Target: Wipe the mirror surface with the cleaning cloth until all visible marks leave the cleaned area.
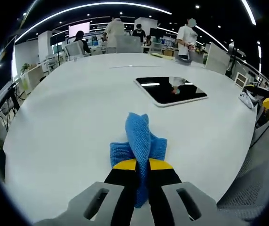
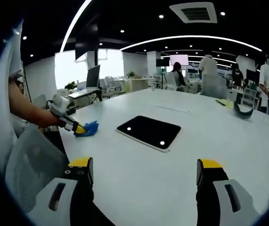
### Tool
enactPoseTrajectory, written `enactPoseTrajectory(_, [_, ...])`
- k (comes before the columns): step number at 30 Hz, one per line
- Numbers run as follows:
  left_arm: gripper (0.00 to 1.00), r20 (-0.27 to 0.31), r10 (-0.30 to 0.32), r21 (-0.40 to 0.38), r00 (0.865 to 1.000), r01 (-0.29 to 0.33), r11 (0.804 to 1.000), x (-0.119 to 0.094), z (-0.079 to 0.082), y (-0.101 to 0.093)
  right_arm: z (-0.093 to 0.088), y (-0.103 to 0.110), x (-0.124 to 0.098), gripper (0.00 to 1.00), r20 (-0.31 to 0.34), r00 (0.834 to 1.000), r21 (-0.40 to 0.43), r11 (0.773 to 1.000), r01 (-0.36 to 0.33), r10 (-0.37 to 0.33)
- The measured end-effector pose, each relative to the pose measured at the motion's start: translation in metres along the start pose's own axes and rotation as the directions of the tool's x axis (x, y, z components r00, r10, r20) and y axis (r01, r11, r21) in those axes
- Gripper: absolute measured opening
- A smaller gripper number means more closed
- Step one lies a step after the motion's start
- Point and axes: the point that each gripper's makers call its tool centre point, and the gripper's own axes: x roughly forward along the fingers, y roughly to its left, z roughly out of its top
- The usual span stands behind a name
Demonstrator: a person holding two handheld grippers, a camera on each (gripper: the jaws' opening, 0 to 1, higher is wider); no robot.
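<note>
A broad white table takes up most of the room's foreground, rounded at its near edge, with an open office behind it under long curved ceiling lights. At the far side 4 or so people stand or sit among desks and monitors.

Lying flat on the table is the mirror, a dark rectangle with rounded corners and a pale rim, reflecting ceiling lamps as bright spots. In the right gripper view the same mirror sits well out from the table's near edge, with bare white surface all round it.

A grey mesh chair back stands beside the table edge, close to the person's bare forearm.

The left gripper has its 2 yellow-tipped jaws pressed together on the blue cleaning cloth, which bunches up ahead of them and rests on the table, near the mirror but not touching it. From the other side, that cloth sits left of the mirror near the table's edge.

The right gripper hangs above the table with its jaws wide apart, nothing between them.
</note>
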Motion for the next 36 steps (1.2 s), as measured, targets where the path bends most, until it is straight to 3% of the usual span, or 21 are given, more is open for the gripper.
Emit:
enactPoseTrajectory(10, [0.06, -0.010, 0.009, 0.019, 1.000, -0.009, 1.000, 0.000, 0.000, -0.001, -0.002, 0.000, 0.001, 0.90, -0.006, 1.000, 0.001, 1.000, -0.003, 0.003])
enactPoseTrajectory(16, [0.08, -0.024, 0.019, 0.079, 1.000, -0.017, 0.997, 0.001, 0.000, -0.001, -0.001, 0.000, 0.000, 0.90, -0.005, 1.000, 0.001, 1.000, 0.000, 0.000])
enactPoseTrajectory(23, [0.18, -0.008, 0.053, 0.067, 0.999, -0.052, 0.996, -0.001, 0.000, 0.010, -0.003, 0.000, 0.001, 0.90, -0.012, 1.000, 0.004, 1.000, -0.003, 0.003])
enactPoseTrajectory(29, [0.19, 0.002, 0.047, 0.057, 0.999, -0.047, 0.997, -0.001, 0.001, 0.010, -0.003, 0.000, 0.002, 0.90, -0.016, 1.000, 0.004, 1.000, -0.002, 0.002])
enactPoseTrajectory(36, [0.31, 0.006, 0.105, 0.044, 0.994, -0.105, 0.993, -0.003, 0.001, 0.020, -0.004, 0.000, 0.002, 0.89, -0.018, 1.000, 0.003, 1.000, -0.003, 0.003])
